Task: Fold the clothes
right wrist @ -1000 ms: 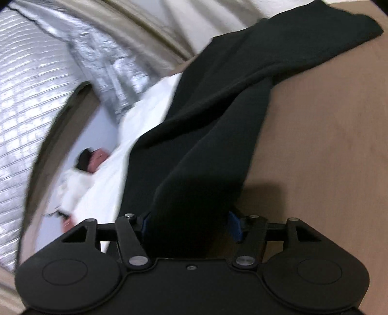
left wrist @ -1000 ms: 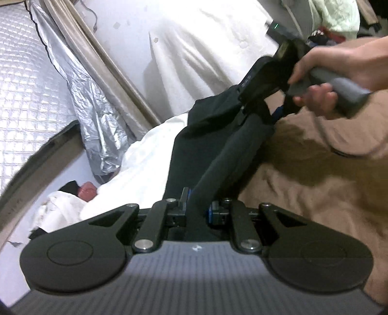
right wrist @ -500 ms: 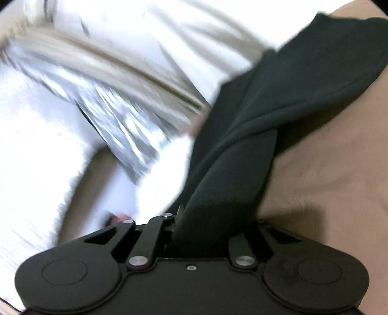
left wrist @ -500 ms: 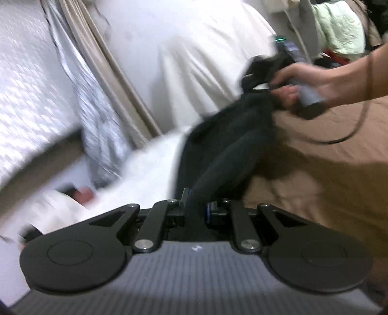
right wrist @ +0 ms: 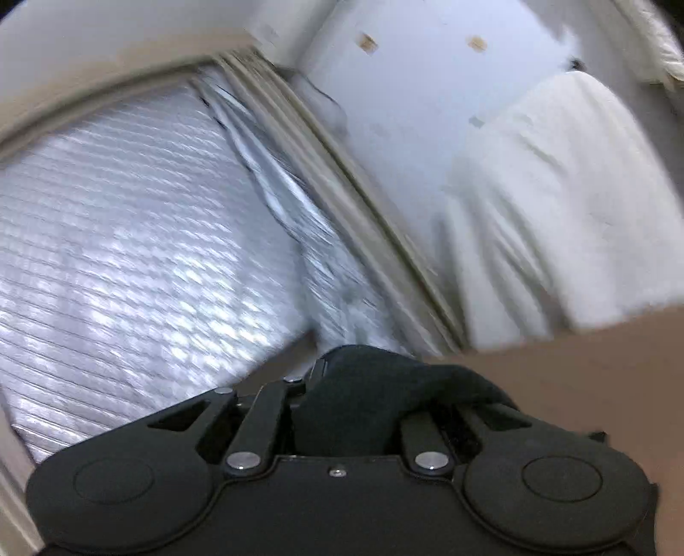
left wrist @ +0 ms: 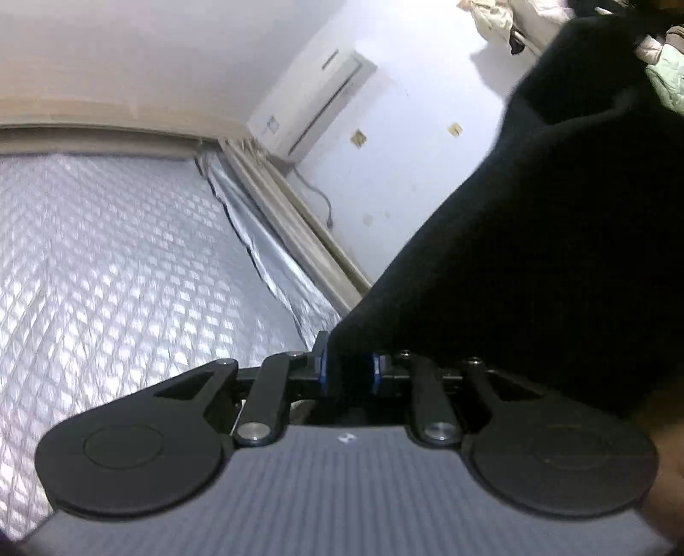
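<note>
ITEM: black garment (left wrist: 534, 256), dark knit/fleece; exact type can't tell.

LOCATION: lifted in the air, strung between both grippers. Left wrist view: fills right half of frame, running from lower centre up to upper right. Right wrist view: only a bunched fold (right wrist: 367, 397) shows at lower centre, draped over the linkage.

TASK STATUS: early. Garment is picked up at two points, not laid flat, no fold visible. Judged step: lift and shake out/spread. Left to do: lay it on the brown bed cover (right wrist: 577, 376), smooth it, make the folds.

LEFT hand-held gripper (left wrist: 347, 370): jaws narrow, blue-edged pads either side of a cloth edge, pinching it; opening slightly at this moment, cloth between them. Grip looks thin, could slip.

RIGHT hand-held gripper (right wrist: 342, 385): pressed nearly together on a wad of the garment; fingertips buried in cloth, pads not visible. Frame is motion-blurred.

SURROUNDS: silver quilted window cover (left wrist: 107, 265), left of both frames. Beige curtain track (left wrist: 299, 222), diagonal at centre. Wall AC unit (left wrist: 308, 102), upper centre, left view. White pillow/bedding (right wrist: 568, 205), right side, right view. Pile of light clothes (left wrist: 491, 17), upper right corner, left view.
</note>
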Available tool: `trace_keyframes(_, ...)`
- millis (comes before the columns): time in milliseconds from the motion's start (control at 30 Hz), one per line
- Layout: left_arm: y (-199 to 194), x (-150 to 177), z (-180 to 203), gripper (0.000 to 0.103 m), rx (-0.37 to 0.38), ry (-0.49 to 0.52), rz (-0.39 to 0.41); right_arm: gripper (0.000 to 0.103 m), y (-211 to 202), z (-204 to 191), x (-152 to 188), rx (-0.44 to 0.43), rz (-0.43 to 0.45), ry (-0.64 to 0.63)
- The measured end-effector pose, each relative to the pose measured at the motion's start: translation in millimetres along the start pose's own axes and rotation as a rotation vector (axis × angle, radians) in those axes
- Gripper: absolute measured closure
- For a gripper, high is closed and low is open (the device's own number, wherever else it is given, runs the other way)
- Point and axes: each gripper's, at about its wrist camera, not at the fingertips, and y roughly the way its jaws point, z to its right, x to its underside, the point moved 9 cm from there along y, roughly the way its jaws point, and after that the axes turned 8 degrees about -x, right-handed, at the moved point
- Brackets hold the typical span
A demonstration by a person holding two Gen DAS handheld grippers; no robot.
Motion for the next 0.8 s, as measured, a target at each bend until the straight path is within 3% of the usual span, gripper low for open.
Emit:
trace_keyframes(100,26.1,-9.7,6.2,0.082,0.016,0.1,0.077,0.09,-12.7,26.6,25.5,0.081,-0.08,0.107)
trace_keyframes(167,44.1,-14.8,12.0,0.081,0.014,0.188,0.143,0.09,-16.7,39.3,38.5,0.168,-0.082,0.04)
trace_keyframes(233,61.0,-16.6,8.6,0.081,-0.033,0.265,0.215,0.09,-8.0,34.0,42.4,0.243,-0.038,-0.08)
trace_keyframes(333,83.2,-8.4,-13.0,0.081,-0.126,0.313,0.254,0.088,1.0,10.6,49.4,0.224,0.048,-0.152)
trace_keyframes(400,90.5,14.6,-30.7,0.082,-0.166,0.329,0.231,0.078,12.8,3.0,69.8,0.116,0.047,-0.036)
trace_keyframes(467,86.6,65.9,-37.5,0.082,-0.164,0.365,0.146,0.073,31.8,3.5,106.8,-0.011,-0.049,0.121)
trace_keyframes(533,73.2,138.3,-32.3,0.082,-0.1,0.418,-0.008,0.069,56.2,9.5,157.9,-0.044,-0.178,0.183)
trace_keyframes(633,28.8,273.1,-5.2,0.082,0.129,0.547,-0.397,0.068,88.2,26.3,242.7,0.001,-0.411,0.167)
trace_keyframes(700,-14.7,355.8,12.5,0.082,0.307,0.718,-0.627,0.068,102.5,44.9,294.4,0.043,-0.562,0.136)
trace_keyframes(733,-33.1,382.5,15.9,0.083,0.36,0.788,-0.688,0.068,100.3,51.8,313.6,0.05,-0.62,0.136)
trace_keyframes(800,-52.6,398.4,11.5,0.086,0.369,0.845,-0.696,0.068,85.8,59.5,341.5,0.039,-0.7,0.144)
